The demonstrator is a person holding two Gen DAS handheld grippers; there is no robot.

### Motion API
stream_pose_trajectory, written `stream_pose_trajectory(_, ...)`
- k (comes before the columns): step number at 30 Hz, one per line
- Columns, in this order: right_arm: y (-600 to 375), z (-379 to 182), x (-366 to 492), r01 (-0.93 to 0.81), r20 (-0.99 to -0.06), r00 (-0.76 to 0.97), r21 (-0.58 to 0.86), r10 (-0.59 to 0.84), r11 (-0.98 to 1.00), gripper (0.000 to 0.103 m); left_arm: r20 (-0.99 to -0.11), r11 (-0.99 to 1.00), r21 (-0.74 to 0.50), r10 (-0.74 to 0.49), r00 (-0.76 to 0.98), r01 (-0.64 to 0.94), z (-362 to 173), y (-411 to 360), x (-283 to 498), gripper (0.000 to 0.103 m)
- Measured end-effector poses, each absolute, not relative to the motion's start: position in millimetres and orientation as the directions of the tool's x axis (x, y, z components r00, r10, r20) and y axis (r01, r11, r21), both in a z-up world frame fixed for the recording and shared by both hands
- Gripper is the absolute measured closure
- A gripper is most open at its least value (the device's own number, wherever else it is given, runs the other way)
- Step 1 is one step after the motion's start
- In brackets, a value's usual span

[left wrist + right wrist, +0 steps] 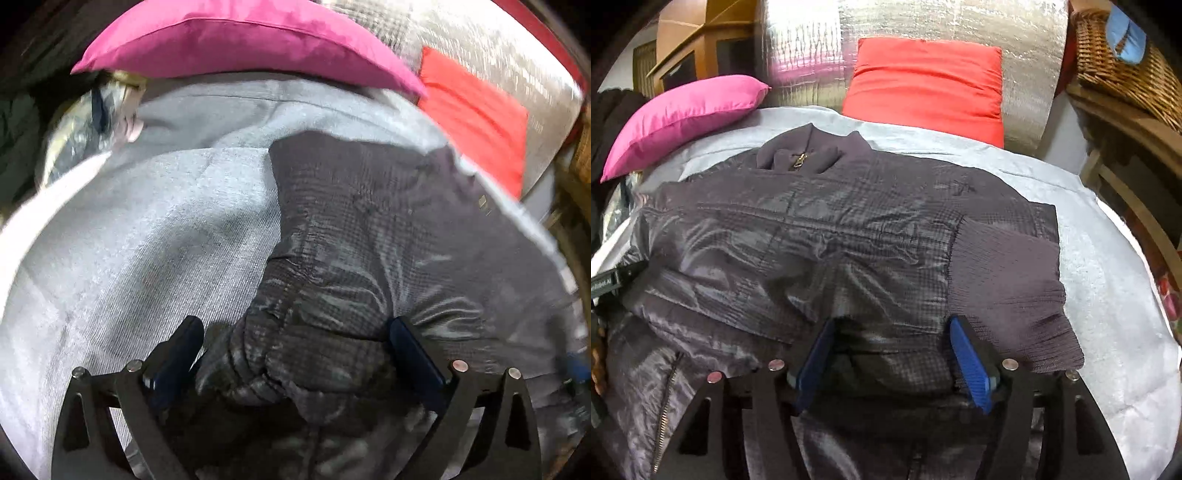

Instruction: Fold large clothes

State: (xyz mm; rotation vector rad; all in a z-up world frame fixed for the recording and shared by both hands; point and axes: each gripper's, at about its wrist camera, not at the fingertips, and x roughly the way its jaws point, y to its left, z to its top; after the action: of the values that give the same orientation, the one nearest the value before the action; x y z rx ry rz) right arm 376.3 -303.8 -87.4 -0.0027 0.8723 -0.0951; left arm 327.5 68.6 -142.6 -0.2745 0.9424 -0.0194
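Across a pale grey bed cover (1108, 280), we are looking at a dark checked jacket (820, 236) lying spread out, collar and zip pull at 12 o'clock and a ribbed hem (1008, 273) at 3 o'clock. We are holding the right gripper (890, 358) at 6 o'clock, its blue pads spread with jacket cloth lying between them; we cannot tell whether they are touching it. We are holding the left gripper (295, 339) over a bunched fold of the same jacket (369, 229), jaws standing wide and not pressing.

We are judging the jacket to be light, soft and floppy, with a shiny shell that is likely slippery, so a thin pinch may slide off. We are judging the ribbed hem and the seamed edges to be the surest places to take hold, since they are thicker and less slick.

At 1 o'clock in the right view, a wicker basket (1126, 70) is sitting on a wooden shelf, with something blue (1124, 37) hanging over its rim; its inside is hidden. A pink pillow (683, 114) is lying at 10 o'clock and a red pillow (927, 81) at 12 o'clock.
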Motion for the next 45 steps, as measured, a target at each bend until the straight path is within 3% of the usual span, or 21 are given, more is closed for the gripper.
stream_pose_trajectory(4, -314.6, -66.5, 360.8, 0.096, -0.718, 0.693, -0.001, -0.068, 0.995, 0.034, -0.697, 0.914, -0.399, -0.250, 0.672, -0.074, -110.0, 104.2, 326.2, 0.003)
stream_pose_trajectory(10, -330.6, -47.6, 367.8, 0.099, -0.689, 0.725, 0.073, -0.022, 0.992, 0.034, -0.695, 0.877, -0.480, -0.363, 0.621, -0.025, -107.3, 114.0, 372.6, 0.003)
stream_pose_trajectory(12, -340.3, -52.4, 374.9, 0.116, -0.704, 0.710, 0.110, -0.005, 0.987, 0.034, -0.720, 0.894, -0.447, -0.344, 0.602, -0.024, -114.7, 107.6, 382.9, 0.003)
stream_pose_trajectory(15, -355.8, -76.7, 388.9, 0.156, -0.771, 0.637, 0.139, 0.008, 0.978, 0.034, -0.799, 0.936, -0.342, -0.243, 0.550, -0.083, -136.8, 102.3, 396.9, 0.018)
stream_pose_trajectory(20, -356.6, -78.6, 389.7, 0.128, -0.767, 0.642, 0.119, 0.009, 0.985, 0.034, -0.813, 0.958, -0.276, -0.190, 0.550, -0.078, -143.3, 91.6, 399.3, 0.018)
stream_pose_trajectory(25, -368.9, -51.9, 387.9, 0.154, -0.705, 0.709, 0.153, -0.001, 0.976, 0.034, -0.735, 0.975, -0.214, -0.124, 0.666, -0.054, -109.1, 77.6, 370.2, 0.018)
stream_pose_trajectory(29, -377.9, -57.5, 406.4, 0.186, -0.723, 0.690, 0.126, -0.038, 0.974, 0.034, -0.698, 0.984, -0.176, -0.126, 0.705, 0.002, -99.8, 58.1, 354.3, 0.018)
stream_pose_trajectory(31, -389.0, -83.0, 421.9, 0.226, -0.786, 0.616, 0.117, -0.049, 0.967, 0.033, -0.733, 0.993, -0.111, -0.108, 0.671, 0.038, -112.6, 41.9, 353.7, 0.018)
stream_pose_trajectory(34, -394.6, -84.1, 413.9, 0.236, -0.770, 0.637, 0.146, -0.039, 0.961, 0.032, -0.782, 0.998, -0.018, -0.049, 0.621, 0.056, -130.7, 30.6, 350.9, 0.018)
stream_pose_trajectory(41, -393.8, -42.9, 352.9, 0.225, -0.677, 0.734, 0.175, -0.049, 0.959, 0.032, -0.696, 0.996, -0.054, -0.085, 0.713, 0.066, -101.3, 40.0, 305.4, 0.016)
stream_pose_trajectory(43, -391.0, -42.2, 344.3, 0.218, -0.679, 0.733, 0.194, -0.029, 0.956, 0.030, -0.708, 0.996, -0.053, -0.087, 0.701, 0.070, -109.2, 36.5, 301.3, 0.013)
stream_pose_trajectory(45, -382.3, -60.2, 355.2, 0.206, -0.739, 0.674, 0.158, -0.022, 0.966, 0.028, -0.765, 0.997, -0.045, -0.075, 0.640, 0.063, -128.9, 28.9, 312.5, 0.013)
